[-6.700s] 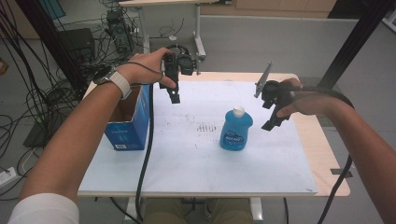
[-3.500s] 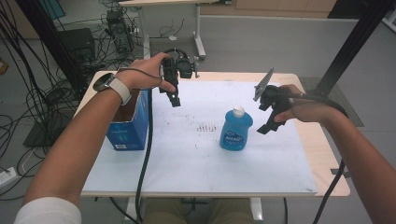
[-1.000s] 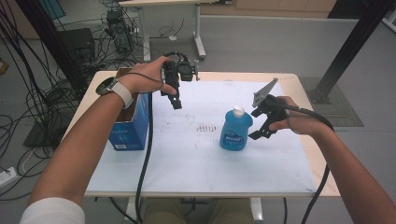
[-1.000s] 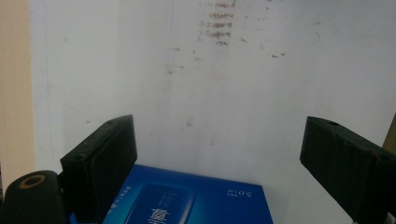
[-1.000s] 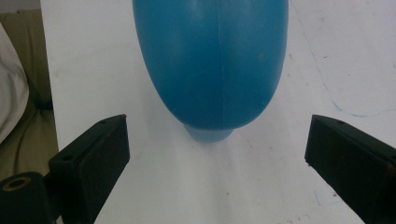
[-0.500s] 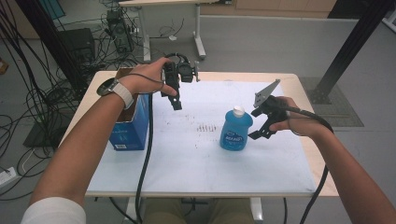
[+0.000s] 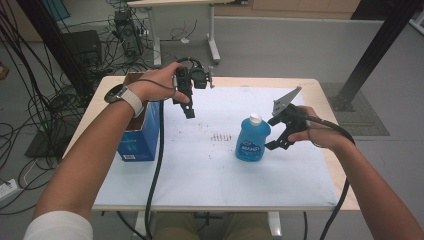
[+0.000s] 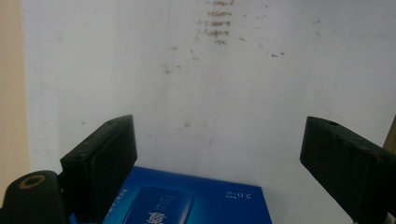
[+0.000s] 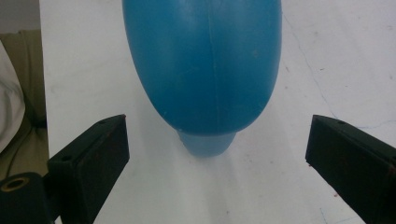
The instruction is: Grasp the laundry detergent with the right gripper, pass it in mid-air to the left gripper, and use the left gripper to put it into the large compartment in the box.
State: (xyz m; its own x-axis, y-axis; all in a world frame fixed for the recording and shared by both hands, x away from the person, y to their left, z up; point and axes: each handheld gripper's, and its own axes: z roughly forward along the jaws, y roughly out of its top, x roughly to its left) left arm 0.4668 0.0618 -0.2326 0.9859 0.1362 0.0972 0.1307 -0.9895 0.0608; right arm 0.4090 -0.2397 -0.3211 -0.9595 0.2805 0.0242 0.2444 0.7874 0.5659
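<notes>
A blue bottle (image 7: 252, 141) with a white cap stands upright on the white sheet right of the middle. My right gripper (image 7: 273, 133) is just to its right, turned on its side, open, one jaw above the other. In the right gripper view the bottle (image 9: 205, 70) rises just beyond the open right gripper (image 9: 217, 140), untouched. My left gripper (image 7: 189, 111) hangs open over the table's far left and points down. An open blue box (image 7: 140, 137) stands below and to its left. In the left gripper view the box (image 8: 187, 200) lies under the open left gripper (image 8: 215, 154).
A white sheet (image 7: 215, 170) with brown stains (image 7: 220, 136) covers most of the wooden table (image 7: 325, 100). Cables (image 7: 45, 105) lie on the floor at the left. A black post (image 7: 372, 50) stands at the far right and another table's legs (image 7: 212, 35) stand behind.
Over the earlier frames my right gripper came down and left, from above the bottle's right to level with its side. Within the last second nothing has moved. The left hand has kept still.
</notes>
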